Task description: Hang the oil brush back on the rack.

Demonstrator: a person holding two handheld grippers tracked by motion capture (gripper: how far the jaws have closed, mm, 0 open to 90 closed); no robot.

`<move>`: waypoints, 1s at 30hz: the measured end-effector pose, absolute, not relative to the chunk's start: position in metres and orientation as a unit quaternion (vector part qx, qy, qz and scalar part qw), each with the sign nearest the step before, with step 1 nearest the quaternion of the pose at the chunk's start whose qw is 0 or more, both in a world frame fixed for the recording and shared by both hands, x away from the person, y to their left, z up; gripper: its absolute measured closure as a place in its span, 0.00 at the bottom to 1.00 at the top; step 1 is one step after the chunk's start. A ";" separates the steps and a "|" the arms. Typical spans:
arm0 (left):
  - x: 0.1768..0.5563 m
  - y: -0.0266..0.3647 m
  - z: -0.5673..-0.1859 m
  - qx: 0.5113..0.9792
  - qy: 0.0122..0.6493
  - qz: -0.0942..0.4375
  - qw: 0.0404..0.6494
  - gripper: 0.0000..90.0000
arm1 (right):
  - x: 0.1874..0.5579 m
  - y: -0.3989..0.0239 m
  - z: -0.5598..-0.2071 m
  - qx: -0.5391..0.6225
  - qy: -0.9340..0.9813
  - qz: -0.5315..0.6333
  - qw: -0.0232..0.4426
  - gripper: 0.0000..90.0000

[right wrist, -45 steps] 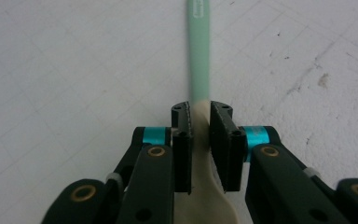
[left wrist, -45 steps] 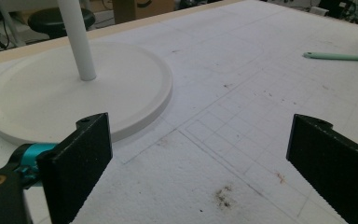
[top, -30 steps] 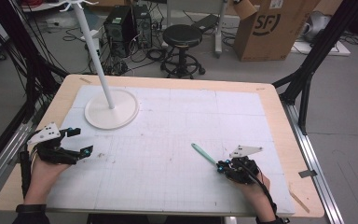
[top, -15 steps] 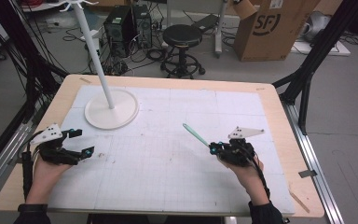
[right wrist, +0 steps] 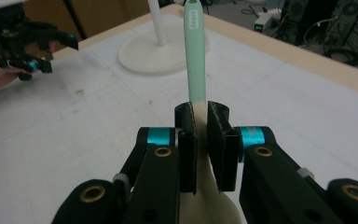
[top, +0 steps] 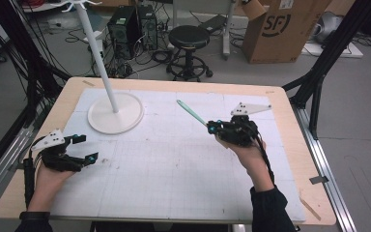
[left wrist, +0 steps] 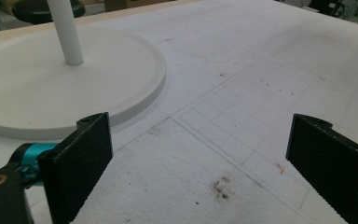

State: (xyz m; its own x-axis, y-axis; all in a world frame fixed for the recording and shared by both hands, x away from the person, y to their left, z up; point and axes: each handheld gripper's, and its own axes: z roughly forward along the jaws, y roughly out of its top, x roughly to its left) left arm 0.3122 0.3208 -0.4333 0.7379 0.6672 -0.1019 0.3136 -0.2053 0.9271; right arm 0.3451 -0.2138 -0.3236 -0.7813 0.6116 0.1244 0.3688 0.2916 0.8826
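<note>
Right gripper view has the mint-green spoon [right wrist: 195, 56] pinched by its neck in the right gripper [right wrist: 202, 140], handle aimed at the far-left corner's white stand [top: 114, 112]. A firm pinch should stop it swivelling. Near the table's [top: 280, 104] left edge, the left gripper [top: 79, 147] rests spread and empty; beyond are a stool [top: 189, 38] and a cardboard box [top: 275, 26].

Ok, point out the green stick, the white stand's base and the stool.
green stick [top: 191, 111], high view, middle of its shaft
white stand base [top: 125, 118], high view, bare disc surface
stool [top: 188, 36], high view, black seat top
</note>
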 end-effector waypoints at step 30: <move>0.316 0.313 -0.447 0.770 0.323 0.132 0.535 0.09 | 0.398 -0.125 -0.197 0.235 0.773 0.570 0.149 0.92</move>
